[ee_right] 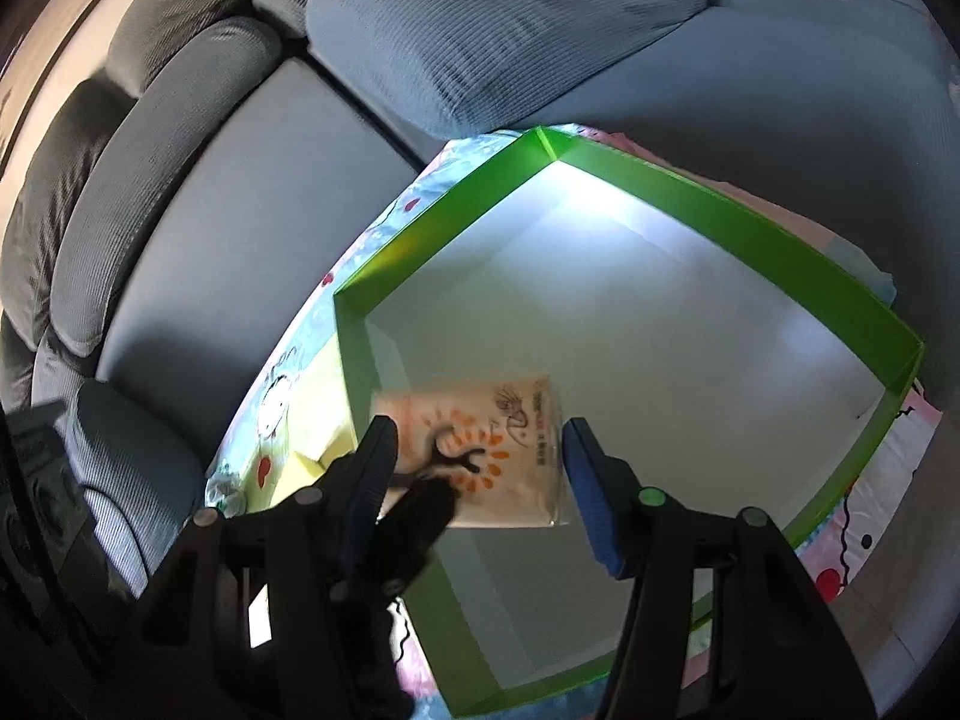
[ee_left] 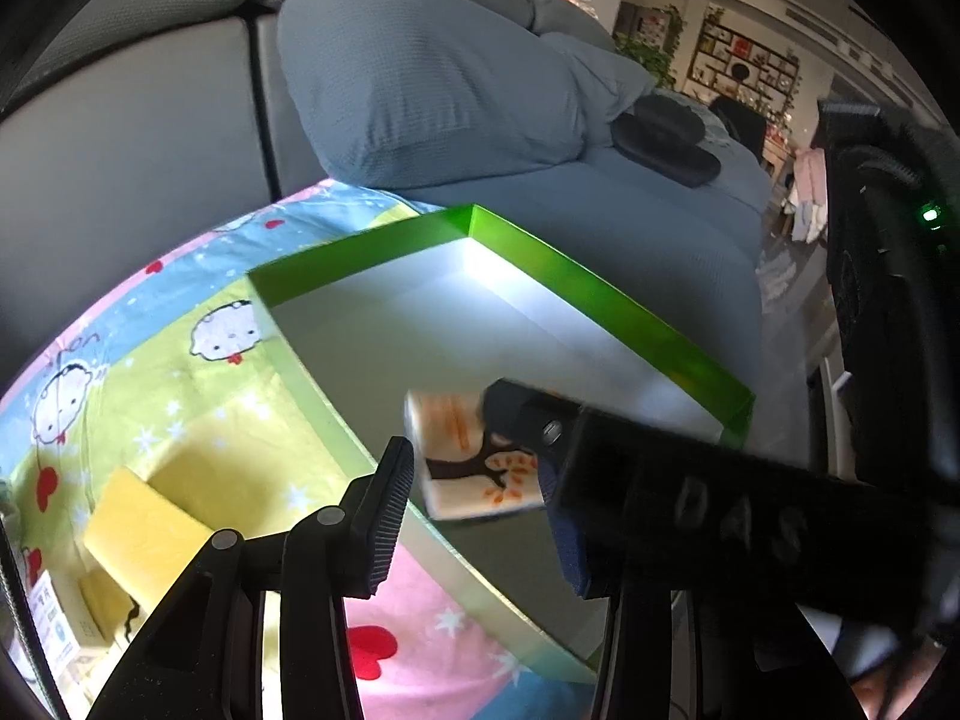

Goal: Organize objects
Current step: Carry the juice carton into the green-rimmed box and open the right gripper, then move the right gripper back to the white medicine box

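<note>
Your largest surroundings differ by view: the left wrist camera shows you the grey sofa (ee_left: 420, 78) running back to a room with shelves (ee_left: 744, 66) and a dark round object (ee_left: 663, 144) on the seat, while the right wrist camera gives you only the sofa's cushions (ee_right: 492, 30) and its ribbed arm.

Next, the cartoon-print blanket (ee_left: 198, 372) lies on the sofa seat under the green box (ee_left: 600, 294). The right view shows you nearly all of that box (ee_right: 768, 252), open-topped with a pale floor; the left view cuts off its near corner behind your tools.

Only the left camera shows you the yellow block (ee_left: 141, 528) on the blanket outside the box, with a small carton beneath it that is cut off at the edge and too blurred to read.

The tissue packet (ee_right: 486, 450), printed with a brown and orange tree, sits over the near-left part of the box floor; whether it rests on the floor you cannot tell. In the left view the packet (ee_left: 474, 468) is blurred and half covered.

Your right hand-held gripper (ee_right: 477, 468) is partly open with the packet between its fingers; you cannot tell whether the pads press it. Your left hand-held gripper (ee_left: 480, 510) stands partly open, its right finger hidden behind the other tool, a tip apparently at the packet's edge.
</note>
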`<state>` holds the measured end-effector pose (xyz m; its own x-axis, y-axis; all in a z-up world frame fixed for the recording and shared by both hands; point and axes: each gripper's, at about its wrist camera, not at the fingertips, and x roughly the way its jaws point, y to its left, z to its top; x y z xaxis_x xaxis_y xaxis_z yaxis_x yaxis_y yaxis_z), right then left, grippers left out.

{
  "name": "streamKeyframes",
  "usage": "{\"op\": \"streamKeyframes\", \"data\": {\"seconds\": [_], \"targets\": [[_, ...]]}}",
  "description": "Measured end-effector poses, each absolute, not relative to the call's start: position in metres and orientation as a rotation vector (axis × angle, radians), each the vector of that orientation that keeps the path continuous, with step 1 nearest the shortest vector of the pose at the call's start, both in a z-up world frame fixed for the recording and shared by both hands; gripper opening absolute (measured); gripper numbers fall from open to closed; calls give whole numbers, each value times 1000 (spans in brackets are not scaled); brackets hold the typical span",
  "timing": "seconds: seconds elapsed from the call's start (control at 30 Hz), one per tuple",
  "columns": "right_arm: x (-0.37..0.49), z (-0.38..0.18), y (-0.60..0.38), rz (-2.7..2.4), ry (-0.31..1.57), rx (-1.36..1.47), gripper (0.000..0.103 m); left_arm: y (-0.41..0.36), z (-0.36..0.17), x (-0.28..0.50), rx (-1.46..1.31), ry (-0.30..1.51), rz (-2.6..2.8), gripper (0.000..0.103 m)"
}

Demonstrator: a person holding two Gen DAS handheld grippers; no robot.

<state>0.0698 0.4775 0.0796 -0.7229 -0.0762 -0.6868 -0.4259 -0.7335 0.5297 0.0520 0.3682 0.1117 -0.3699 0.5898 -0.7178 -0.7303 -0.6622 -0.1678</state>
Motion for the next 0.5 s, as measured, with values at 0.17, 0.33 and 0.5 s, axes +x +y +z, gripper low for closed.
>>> {"op": "streamKeyframes", "data": {"seconds": [0.17,0.33,0.5], "targets": [[80,90,480,2446,936,-907,67,347,118,47,-994,211,2134,45],[72,98,461,2430,801,-867,67,298,125,37,-1003,165,2242,45],[52,93,438,2407,682,-882,67,234,125,25,-1036,99,2382,45]]}}
